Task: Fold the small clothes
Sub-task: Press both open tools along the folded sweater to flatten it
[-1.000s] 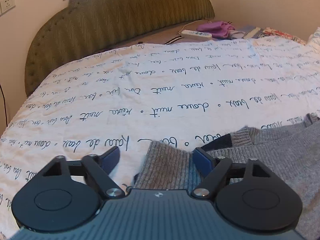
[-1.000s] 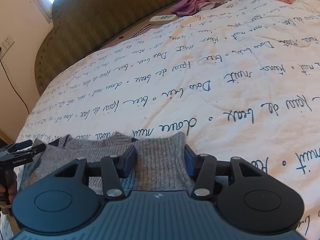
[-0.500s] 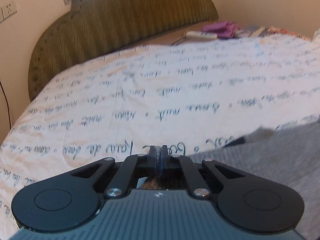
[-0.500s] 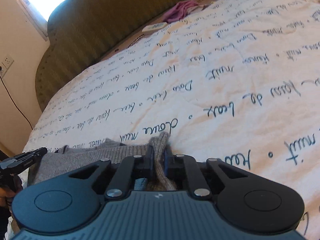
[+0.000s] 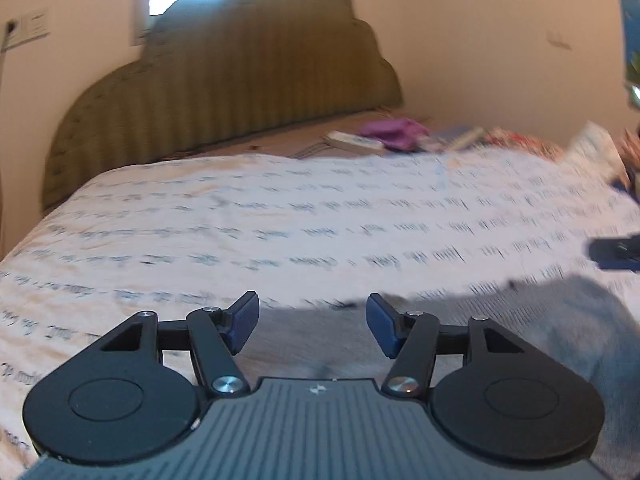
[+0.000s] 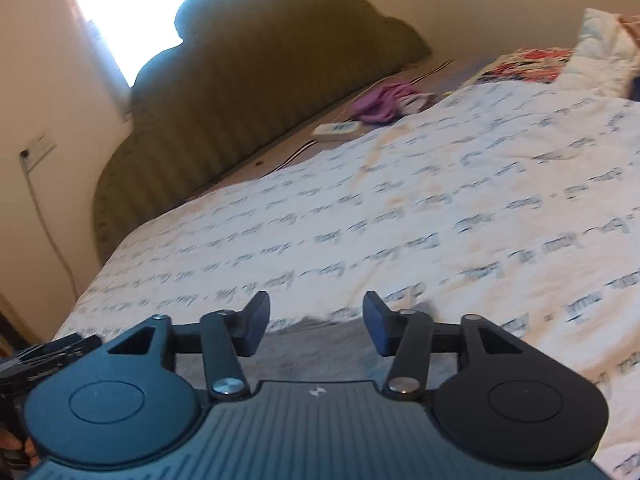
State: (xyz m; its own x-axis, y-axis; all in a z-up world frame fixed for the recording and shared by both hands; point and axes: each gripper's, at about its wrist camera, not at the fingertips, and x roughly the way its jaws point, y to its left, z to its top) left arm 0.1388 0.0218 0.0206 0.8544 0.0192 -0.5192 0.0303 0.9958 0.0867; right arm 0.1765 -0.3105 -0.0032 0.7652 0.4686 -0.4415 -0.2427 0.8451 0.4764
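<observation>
Left gripper [image 5: 312, 328]: jaws apart, just been opening, nothing between pads; grey knit garment [image 5: 500, 320] lies flat below and beyond them, released. Right gripper [image 6: 316, 328]: jaws likewise spread, just been opening, pads clear of cloth; garment's far edge [image 6: 316, 340] seen in gap, lying on white bedspread [image 6: 400, 220] with script print. Both views blurred. Farther out: olive scalloped headboard [image 5: 240, 92], white remote [image 6: 336, 129], purple cloth [image 6: 380, 104] near head of bed. Other gripper's tip at left edge of right view [image 6: 44, 356].
</observation>
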